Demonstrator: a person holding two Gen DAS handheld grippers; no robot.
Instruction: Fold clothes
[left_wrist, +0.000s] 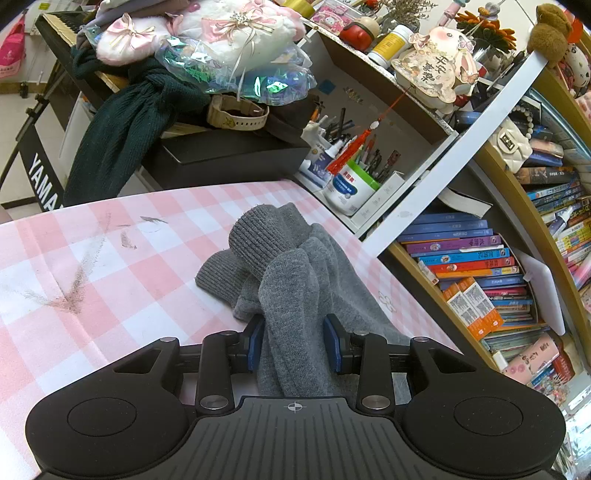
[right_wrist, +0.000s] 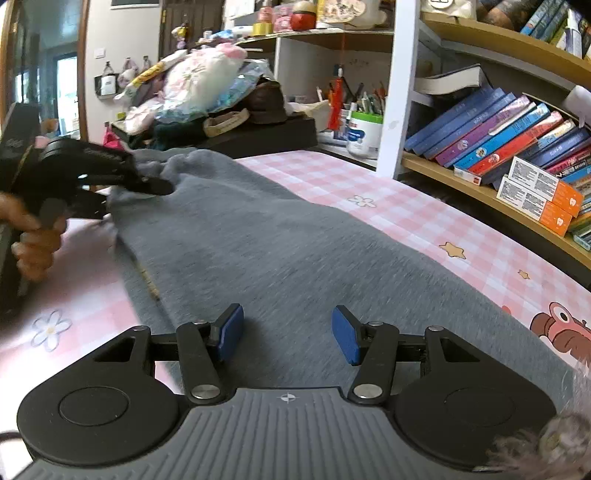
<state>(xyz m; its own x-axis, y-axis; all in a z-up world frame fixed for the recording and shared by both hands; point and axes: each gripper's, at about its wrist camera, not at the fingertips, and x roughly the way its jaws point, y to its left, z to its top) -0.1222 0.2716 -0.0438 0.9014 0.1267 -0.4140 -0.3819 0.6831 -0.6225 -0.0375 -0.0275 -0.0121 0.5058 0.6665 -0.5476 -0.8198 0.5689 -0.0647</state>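
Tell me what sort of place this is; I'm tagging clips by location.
Most likely a lived-in home bedroom or study: packed bookshelves, plush toys heaped on a Yamaha keyboard, and a grey sweater on a pink checked tablecloth.

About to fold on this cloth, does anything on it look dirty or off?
Yes. The tablecloth has dark grey smudges left of the sweater, looking like scuffs or stains. The sweater's end near the left tool lies bunched, not flat.
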